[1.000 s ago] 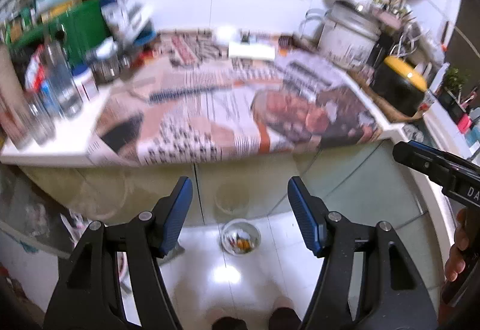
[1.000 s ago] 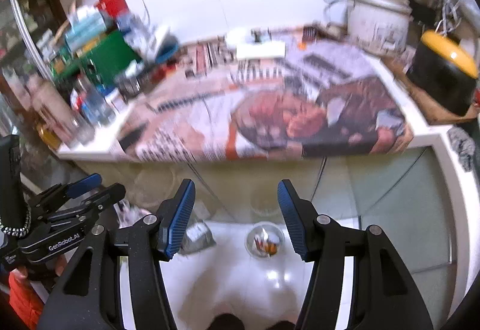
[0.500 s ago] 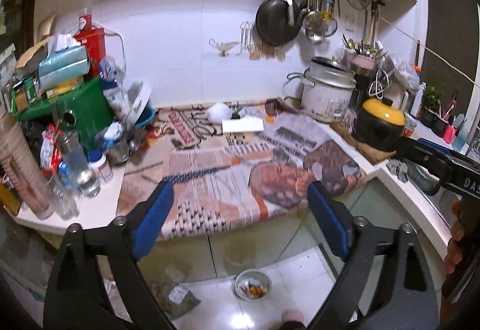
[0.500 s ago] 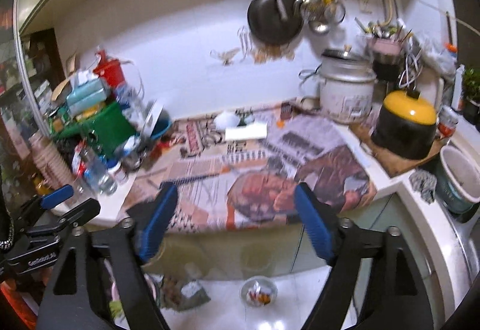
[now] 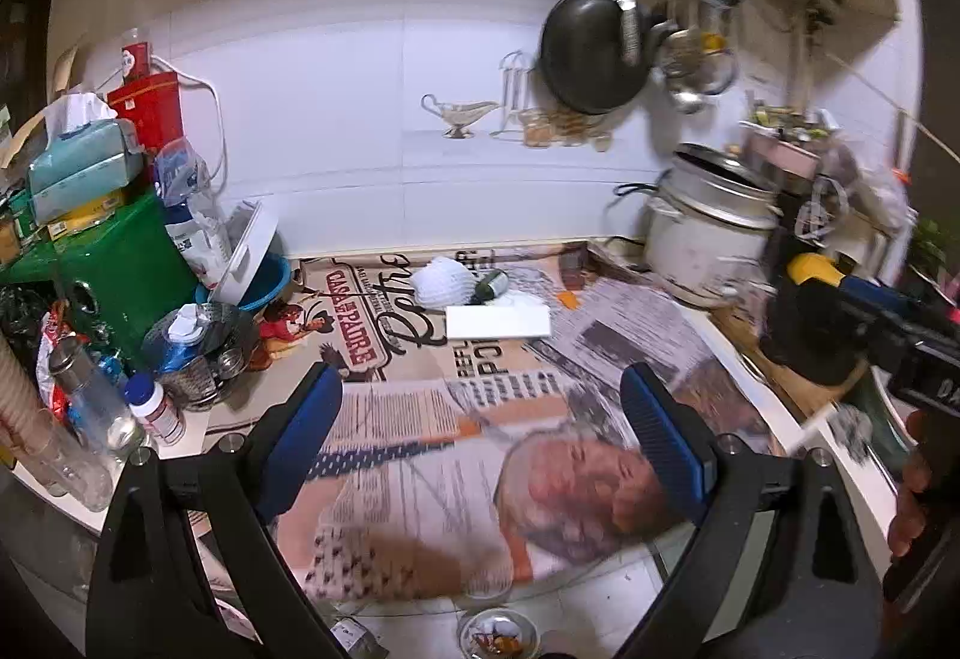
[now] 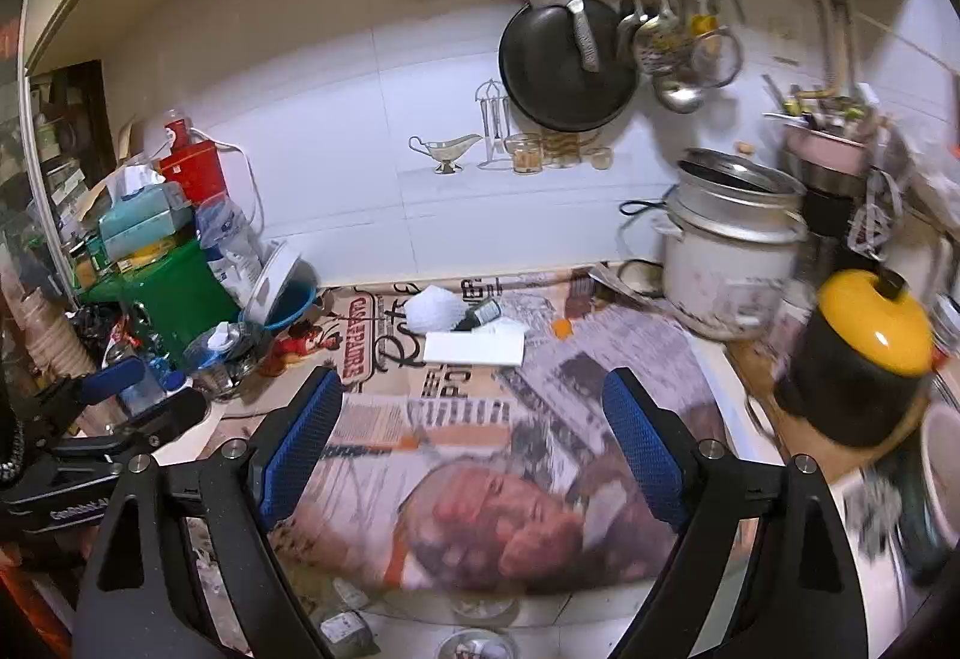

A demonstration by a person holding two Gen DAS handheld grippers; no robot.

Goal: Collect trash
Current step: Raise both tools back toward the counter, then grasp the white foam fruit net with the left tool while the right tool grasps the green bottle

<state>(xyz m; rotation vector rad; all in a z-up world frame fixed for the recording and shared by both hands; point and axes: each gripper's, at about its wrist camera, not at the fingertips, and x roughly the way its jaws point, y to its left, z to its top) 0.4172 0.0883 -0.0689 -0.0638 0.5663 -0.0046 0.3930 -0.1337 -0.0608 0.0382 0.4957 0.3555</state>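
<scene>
Newspaper [image 5: 540, 419] covers the kitchen counter. At its far side lie a crumpled white tissue [image 5: 441, 280], a small dark bottle [image 5: 489, 287], a flat white box [image 5: 498, 322] and an orange scrap [image 5: 567, 299]. My left gripper [image 5: 480, 389] hangs open over the near part of the newspaper with nothing between its blue pads. My right gripper [image 6: 473, 389] is also open and empty, just short of the white box [image 6: 474, 347], the tissue [image 6: 433, 308] and the bottle [image 6: 477, 315]. The two grippers are side by side, the left gripper [image 6: 144, 392] at the edge of the right wrist view.
A rice cooker [image 5: 708, 233] and a yellow-lidded black pot [image 6: 864, 353] stand at the right. A green box [image 5: 120, 263], bottles [image 5: 96, 401] and a blue bowl [image 5: 264, 287] crowd the left. A pan [image 6: 567, 59] hangs on the wall. A small bowl [image 5: 498, 632] sits on the floor.
Both grippers rose from facing the cabinet front and floor to looking down over the counter. Their jaws spread much wider. The counter items now sit closer ahead.
</scene>
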